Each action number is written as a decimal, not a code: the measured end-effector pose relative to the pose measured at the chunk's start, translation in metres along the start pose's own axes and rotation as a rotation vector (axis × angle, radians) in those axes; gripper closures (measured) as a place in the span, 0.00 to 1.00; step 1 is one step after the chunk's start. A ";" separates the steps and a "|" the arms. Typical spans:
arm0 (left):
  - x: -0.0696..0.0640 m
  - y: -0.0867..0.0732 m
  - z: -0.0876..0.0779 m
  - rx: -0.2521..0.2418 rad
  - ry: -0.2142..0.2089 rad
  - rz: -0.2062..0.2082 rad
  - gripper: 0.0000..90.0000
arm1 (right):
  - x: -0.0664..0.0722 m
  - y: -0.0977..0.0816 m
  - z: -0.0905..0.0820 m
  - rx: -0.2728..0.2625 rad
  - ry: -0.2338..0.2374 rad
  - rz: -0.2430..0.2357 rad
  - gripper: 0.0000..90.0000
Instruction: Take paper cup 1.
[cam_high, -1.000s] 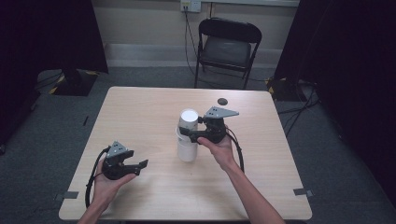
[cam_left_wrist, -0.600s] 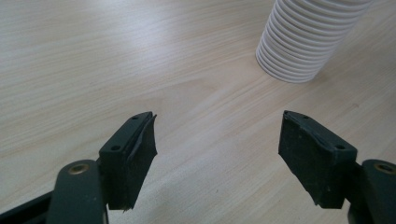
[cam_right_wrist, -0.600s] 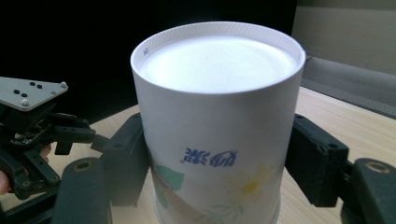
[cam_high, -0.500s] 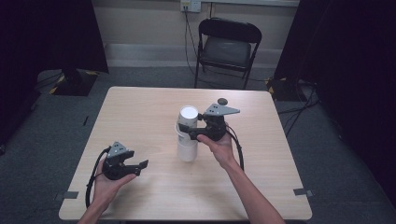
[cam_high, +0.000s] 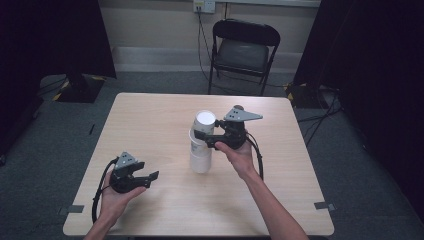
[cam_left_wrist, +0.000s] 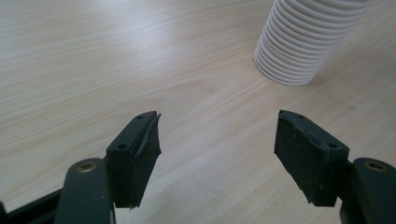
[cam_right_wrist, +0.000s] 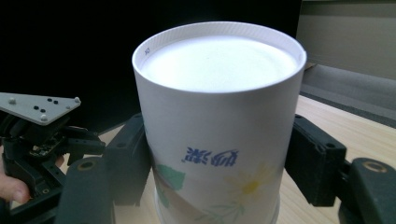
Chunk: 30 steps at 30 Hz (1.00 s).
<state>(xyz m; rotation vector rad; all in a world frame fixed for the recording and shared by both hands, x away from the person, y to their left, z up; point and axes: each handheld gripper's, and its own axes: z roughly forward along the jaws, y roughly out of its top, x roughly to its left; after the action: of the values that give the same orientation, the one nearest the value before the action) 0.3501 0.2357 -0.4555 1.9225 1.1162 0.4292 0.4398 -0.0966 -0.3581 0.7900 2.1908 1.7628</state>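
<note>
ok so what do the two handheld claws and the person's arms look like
Both claws are black. The right claw carries a grey three-cornered plate with small dark dots; the left claw has one too. Each has two blocky black pads with screw holes, and a black cable loops from each. The forearms are bare, no sleeves in view.

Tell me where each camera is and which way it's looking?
High view: above the person's side, facing forward and down at the table and stack of cups; both forearms show, holding left gripper and right gripper.
Left gripper view: rides the left gripper, looking low across the table, past its open jaws, at the stack's foot.
Right gripper view: rides the right gripper, facing level at the top cup clamped between its jaws; left gripper behind.
Shared: high and left gripper views both show the stack.
</note>
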 end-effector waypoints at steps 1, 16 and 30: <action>0.000 0.000 0.000 -0.003 -0.001 -0.004 0.34 | 0.000 0.001 0.000 0.000 0.000 -0.002 0.34; -0.020 0.013 -0.005 -0.023 -0.041 0.071 0.35 | -0.002 0.013 -0.026 -0.044 -0.003 0.014 0.35; -0.019 0.040 -0.013 -0.126 -0.035 0.036 0.35 | 0.005 0.006 -0.054 -0.031 -0.040 0.029 0.35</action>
<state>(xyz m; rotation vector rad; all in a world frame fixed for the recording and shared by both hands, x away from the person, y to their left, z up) 0.3529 0.2172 -0.4135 1.8350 1.0088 0.4730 0.4110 -0.1382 -0.3381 0.8473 2.1321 1.7739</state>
